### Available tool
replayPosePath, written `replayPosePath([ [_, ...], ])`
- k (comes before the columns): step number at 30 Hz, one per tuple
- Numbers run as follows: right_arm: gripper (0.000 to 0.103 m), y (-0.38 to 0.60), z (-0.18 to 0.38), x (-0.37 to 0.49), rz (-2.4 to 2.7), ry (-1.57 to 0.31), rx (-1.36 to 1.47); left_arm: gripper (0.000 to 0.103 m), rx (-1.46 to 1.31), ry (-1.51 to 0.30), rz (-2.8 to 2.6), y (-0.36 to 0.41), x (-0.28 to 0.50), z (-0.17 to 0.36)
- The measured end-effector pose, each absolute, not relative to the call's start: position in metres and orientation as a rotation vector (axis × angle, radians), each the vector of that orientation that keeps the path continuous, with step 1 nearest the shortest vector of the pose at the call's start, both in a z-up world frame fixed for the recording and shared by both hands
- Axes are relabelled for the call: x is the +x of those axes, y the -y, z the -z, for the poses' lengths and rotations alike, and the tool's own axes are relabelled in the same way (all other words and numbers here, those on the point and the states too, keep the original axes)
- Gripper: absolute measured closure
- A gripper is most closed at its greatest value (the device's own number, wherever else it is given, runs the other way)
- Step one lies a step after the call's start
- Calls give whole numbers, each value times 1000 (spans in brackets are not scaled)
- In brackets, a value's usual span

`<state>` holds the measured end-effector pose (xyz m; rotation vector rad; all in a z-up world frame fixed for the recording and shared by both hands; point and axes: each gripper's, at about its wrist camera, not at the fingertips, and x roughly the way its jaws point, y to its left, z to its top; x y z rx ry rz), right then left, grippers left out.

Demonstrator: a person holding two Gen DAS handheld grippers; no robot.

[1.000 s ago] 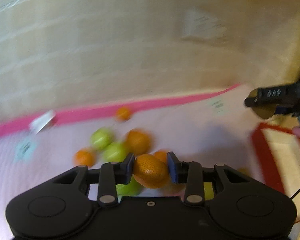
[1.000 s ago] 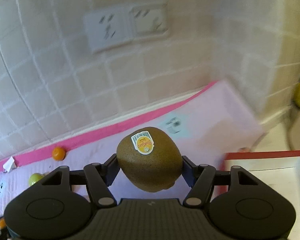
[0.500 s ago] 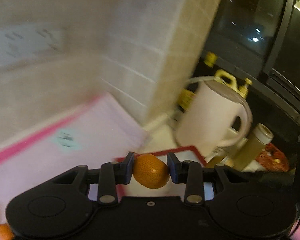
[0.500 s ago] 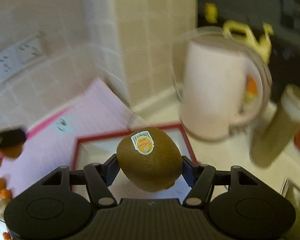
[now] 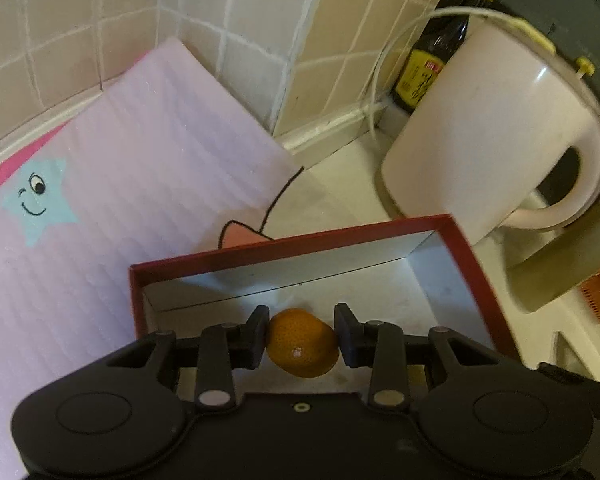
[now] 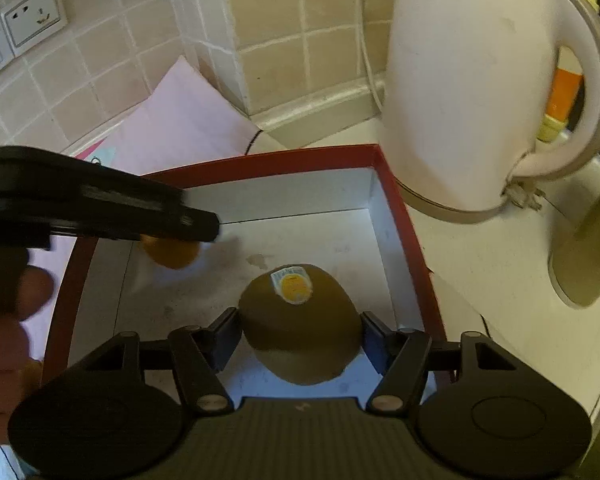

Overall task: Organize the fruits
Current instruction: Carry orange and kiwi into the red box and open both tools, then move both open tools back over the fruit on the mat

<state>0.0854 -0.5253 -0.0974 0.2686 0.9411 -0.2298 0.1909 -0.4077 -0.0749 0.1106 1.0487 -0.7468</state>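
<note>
A small orange (image 5: pixel 302 342) is pinched between the pads of my left gripper (image 5: pixel 302 332), which is shut on it and hangs over the white floor of a red-rimmed box (image 5: pixel 292 242). My right gripper (image 6: pixel 300 332) holds a brown kiwi (image 6: pixel 300 324) with a yellow sticker on top, low over the same box (image 6: pixel 400 208). Its jaws are closing on the kiwi. In the right wrist view the left gripper's black fingers (image 6: pixel 140 216) reach in from the left, with the orange (image 6: pixel 172 254) below them.
A white kettle (image 5: pixel 480 128) (image 6: pixel 460 80) stands just right of the box, with a dark sauce bottle (image 5: pixel 436 48) behind it. A pink foam mat (image 5: pixel 120 184) lies to the left under the tiled wall. An olive-lidded jar (image 6: pixel 592 248) stands at far right. A hand (image 6: pixel 4 320) shows at left.
Both grippers swung right from the pink mat and its fruit pile to above the red box and dipped lower. Each still carries its fruit. The kiwi has tipped forward in the right jaws.
</note>
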Motion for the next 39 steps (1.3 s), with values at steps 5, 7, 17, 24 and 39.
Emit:
replayPosePath([
  [5,40,509,94,89,223,-937,149,61,137,-1071,721,420,196,87],
  [7,40,509,94,90,216,-940,133,60,138,-1070,716,421,197,86],
  [17,34,522,70,76,275,-893,118,49,158,-1086,726,421,195,80],
  [24,23,538,19,44,374,-766,151,23,94,-959,757,370,173,31],
  [39,21,454,-77,34,207,-520,167,23,-84,-684,440,137,142,-93],
])
